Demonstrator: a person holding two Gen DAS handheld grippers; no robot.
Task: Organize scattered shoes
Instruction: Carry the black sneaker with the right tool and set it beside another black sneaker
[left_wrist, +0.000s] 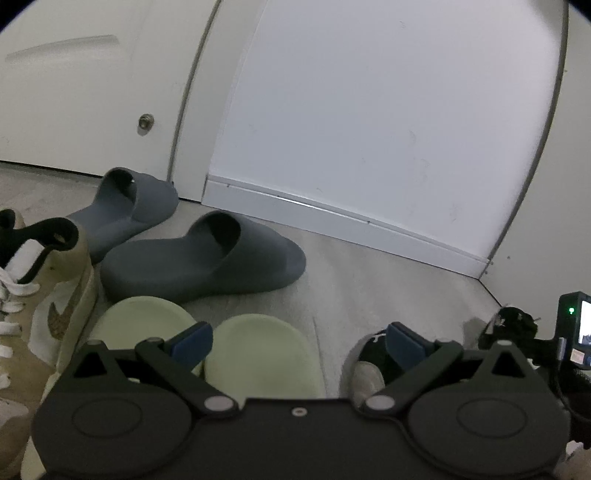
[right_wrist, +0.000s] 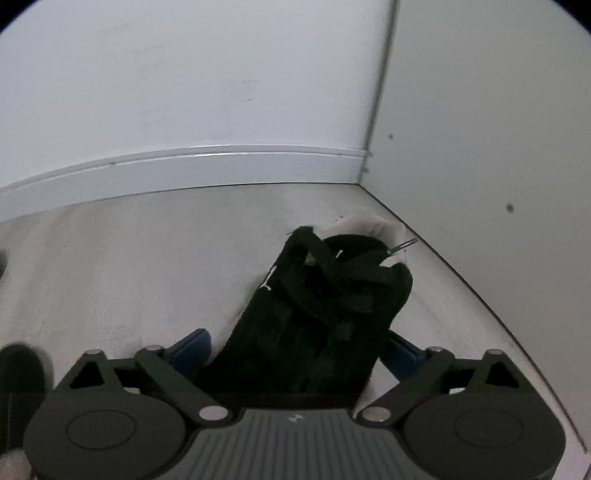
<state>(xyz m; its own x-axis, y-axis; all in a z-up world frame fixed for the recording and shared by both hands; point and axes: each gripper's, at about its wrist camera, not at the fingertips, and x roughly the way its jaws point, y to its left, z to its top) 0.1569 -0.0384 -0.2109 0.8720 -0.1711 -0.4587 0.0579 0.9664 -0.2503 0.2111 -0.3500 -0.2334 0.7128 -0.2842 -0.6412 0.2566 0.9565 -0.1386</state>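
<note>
Right gripper (right_wrist: 295, 349), lower centre of its view, has its blue pads against both sides of a black sneaker (right_wrist: 317, 310), toe aimed at the corner by the baseboard (right_wrist: 192, 162); grip looks closed but can't confirm it's lifted. Left gripper (left_wrist: 299, 341) hangs wide open, holding nothing, low over the green slides (left_wrist: 258, 354). Grey slides (left_wrist: 207, 254) mid-left sit askew, tan sneaker (left_wrist: 55, 295) at left edge. Task approx. mid-way: several shoes left to line up.
</note>
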